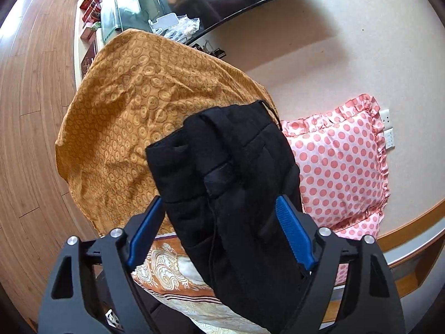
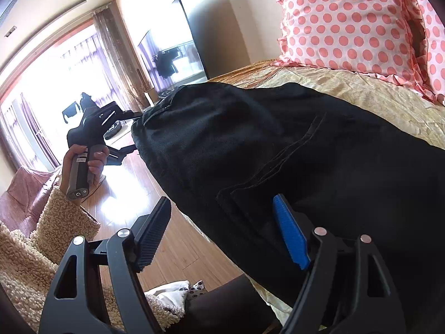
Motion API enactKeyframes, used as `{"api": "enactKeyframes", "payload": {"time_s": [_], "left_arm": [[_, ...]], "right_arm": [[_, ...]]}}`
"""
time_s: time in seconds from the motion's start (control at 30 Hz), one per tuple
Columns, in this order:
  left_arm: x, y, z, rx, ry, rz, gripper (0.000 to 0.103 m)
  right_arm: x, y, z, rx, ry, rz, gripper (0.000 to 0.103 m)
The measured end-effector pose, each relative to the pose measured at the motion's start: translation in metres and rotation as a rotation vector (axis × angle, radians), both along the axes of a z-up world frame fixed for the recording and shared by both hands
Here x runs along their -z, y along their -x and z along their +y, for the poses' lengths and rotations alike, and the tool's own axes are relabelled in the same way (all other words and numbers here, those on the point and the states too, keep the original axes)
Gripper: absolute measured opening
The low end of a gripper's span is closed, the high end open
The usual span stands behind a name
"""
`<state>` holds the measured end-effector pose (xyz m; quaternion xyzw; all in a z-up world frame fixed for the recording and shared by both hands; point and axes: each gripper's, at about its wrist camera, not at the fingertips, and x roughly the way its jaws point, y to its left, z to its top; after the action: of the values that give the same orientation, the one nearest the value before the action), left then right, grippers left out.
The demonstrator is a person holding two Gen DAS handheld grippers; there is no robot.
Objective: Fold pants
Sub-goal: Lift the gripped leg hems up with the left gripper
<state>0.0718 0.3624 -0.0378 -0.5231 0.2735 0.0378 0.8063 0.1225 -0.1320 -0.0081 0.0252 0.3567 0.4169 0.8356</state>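
Pants: black pants, thick matte fabric with a stitched pocket seam and a hemmed edge, bunched rather than flat.
Location: draped across the bed, over its yellow patterned cover, one end hanging past the bed edge above the wooden floor.
Left gripper: a wad of the pants fills the space between its blue pads, which press on the cloth from both sides.
Right gripper: fingers spread apart; the pants lie against its right pad only, left pad over bare floor.
Nearby: pink dotted pillow beyond the pants.
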Motion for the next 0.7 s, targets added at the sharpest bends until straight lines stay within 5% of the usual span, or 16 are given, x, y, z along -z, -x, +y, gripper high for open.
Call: {"api": "enactKeyframes", "payload": {"time_s": [0.27,0.47,0.57,0.63,0.7], "left_arm": [[-0.047,0.000,-0.032,0.021,-0.224,-0.123,0.077],[-0.025,-0.013,-0.024,-0.027,-0.143,-0.074,0.076],[-0.018,-0.014,-0.018,-0.065,-0.099,-0.062,0.058],[-0.012,-0.013,-0.014,-0.083,-0.064,-0.043,0.036],[-0.008,-0.011,-0.011,-0.097,-0.042,-0.032,0.029]], "right_arm": [[0.001,0.001,0.001,0.001,-0.004,0.001,0.079],[0.002,0.002,0.000,-0.003,-0.008,0.000,0.079],[0.001,0.003,0.000,-0.005,-0.008,-0.001,0.079],[0.001,0.004,0.000,-0.006,-0.009,-0.003,0.079],[0.001,0.004,0.000,-0.005,-0.009,-0.004,0.079]]}}
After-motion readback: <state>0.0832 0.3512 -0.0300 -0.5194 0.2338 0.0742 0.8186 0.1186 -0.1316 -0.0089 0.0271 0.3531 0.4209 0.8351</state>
